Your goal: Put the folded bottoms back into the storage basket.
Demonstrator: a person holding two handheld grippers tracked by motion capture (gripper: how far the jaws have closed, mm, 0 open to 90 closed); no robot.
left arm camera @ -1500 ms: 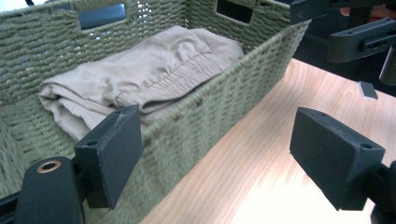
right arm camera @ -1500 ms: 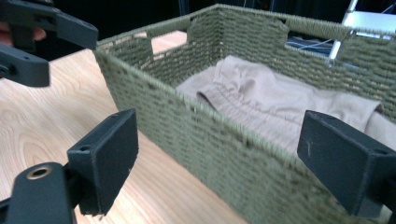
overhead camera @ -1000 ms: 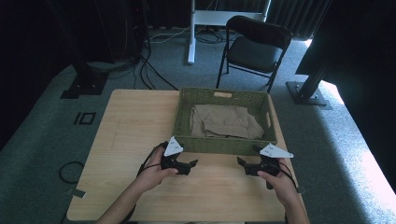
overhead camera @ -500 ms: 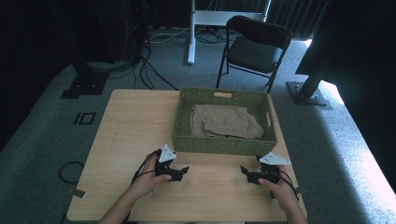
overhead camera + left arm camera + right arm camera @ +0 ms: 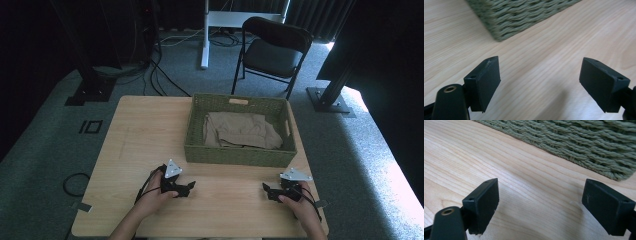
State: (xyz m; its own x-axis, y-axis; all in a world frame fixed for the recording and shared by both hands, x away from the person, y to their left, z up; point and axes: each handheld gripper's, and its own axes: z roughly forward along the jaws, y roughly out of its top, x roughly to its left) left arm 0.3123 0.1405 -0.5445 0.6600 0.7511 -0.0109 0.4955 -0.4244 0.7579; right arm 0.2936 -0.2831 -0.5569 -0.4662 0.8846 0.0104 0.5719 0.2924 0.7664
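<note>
A green woven basket (image 5: 235, 154) stands on the wooden table (image 5: 140, 135) with a folded beige cloth (image 5: 240, 131) inside it. My left gripper (image 5: 188, 188) rests low over the table in front of the basket's left corner, open, nothing between its jaws. My right gripper (image 5: 266, 190) sits in front of the basket's right corner, also open and empty. In the left gripper view the basket's corner (image 5: 509, 17) lies just ahead of the gripper (image 5: 540, 82). The right gripper view has the basket wall (image 5: 584, 142) ahead of the gripper (image 5: 541, 205).
A black folding chair (image 5: 272, 47) stands on the carpet beyond the table. A white desk leg (image 5: 205, 35) and cables are further back. A dark stand base (image 5: 327, 97) sits at the right. The table's left half is bare wood.
Both grippers have drawn back from the basket's front wall toward the table's near edge and come down close to the tabletop.
</note>
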